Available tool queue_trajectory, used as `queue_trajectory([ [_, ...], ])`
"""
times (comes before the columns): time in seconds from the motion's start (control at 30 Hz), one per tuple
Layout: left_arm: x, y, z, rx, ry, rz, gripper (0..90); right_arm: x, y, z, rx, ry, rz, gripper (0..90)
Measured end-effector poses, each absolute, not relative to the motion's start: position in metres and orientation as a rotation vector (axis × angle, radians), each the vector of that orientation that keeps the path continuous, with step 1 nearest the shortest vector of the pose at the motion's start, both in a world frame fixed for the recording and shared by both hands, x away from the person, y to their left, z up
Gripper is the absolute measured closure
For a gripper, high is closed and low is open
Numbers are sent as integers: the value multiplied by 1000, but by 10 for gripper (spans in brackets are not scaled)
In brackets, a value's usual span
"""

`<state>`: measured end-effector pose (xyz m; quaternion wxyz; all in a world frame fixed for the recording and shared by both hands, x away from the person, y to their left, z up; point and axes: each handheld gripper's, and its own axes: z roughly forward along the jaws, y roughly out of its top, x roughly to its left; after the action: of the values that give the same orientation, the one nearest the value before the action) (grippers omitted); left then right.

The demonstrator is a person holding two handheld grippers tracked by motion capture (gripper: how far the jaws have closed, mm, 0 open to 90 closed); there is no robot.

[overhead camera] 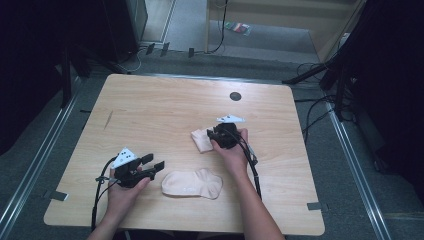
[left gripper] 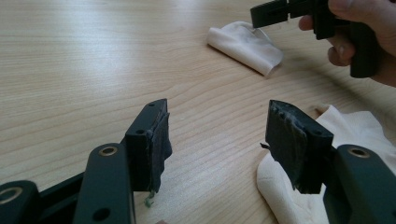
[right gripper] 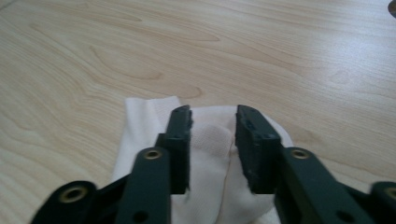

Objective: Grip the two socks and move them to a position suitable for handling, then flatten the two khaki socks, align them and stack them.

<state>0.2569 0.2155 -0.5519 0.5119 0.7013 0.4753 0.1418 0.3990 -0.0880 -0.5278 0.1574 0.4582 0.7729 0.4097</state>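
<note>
In the high view, the folded cream sock (overhead camera: 201,140) is lying just right of the frame's centre on the wooden table (overhead camera: 150,110), with the right gripper (overhead camera: 218,134) hovering at its right edge. In the right gripper view, that sock (right gripper: 140,121) is sitting low in the frame beneath parted jaws, not pinched. The second sock (overhead camera: 192,183) is lying flat at lower centre, just right of the left gripper (overhead camera: 152,162), whose jaws are gaping wide over bare wood.
</note>
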Motion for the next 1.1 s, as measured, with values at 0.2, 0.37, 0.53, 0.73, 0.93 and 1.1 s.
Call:
queue_trajectory([
  [0.2, 258, 216, -552, 1684, 1152, 330, 405, 406, -84, -537, 1315, 2248, 1146, 571],
  [0.37, 259, 217, -552, 1686, 1158, 324, 410, 400, -75, -541, 1241, 2269, 1053, 740],
  [0.53, 259, 217, -552, 1686, 1160, 323, 411, 395, -75, -536, 1242, 2277, 1057, 877],
  [0.73, 261, 217, -552, 1673, 1170, 311, 406, 388, -71, -520, 1241, 2257, 1148, 887],
  [0.93, 272, 216, -549, 1649, 1190, 279, 355, 381, -61, -502, 1234, 2261, 1200, 888],
  [1.1, 291, 202, -543, 1673, 1159, 278, 327, 379, -53, -483, 1218, 2250, 1229, 888],
])
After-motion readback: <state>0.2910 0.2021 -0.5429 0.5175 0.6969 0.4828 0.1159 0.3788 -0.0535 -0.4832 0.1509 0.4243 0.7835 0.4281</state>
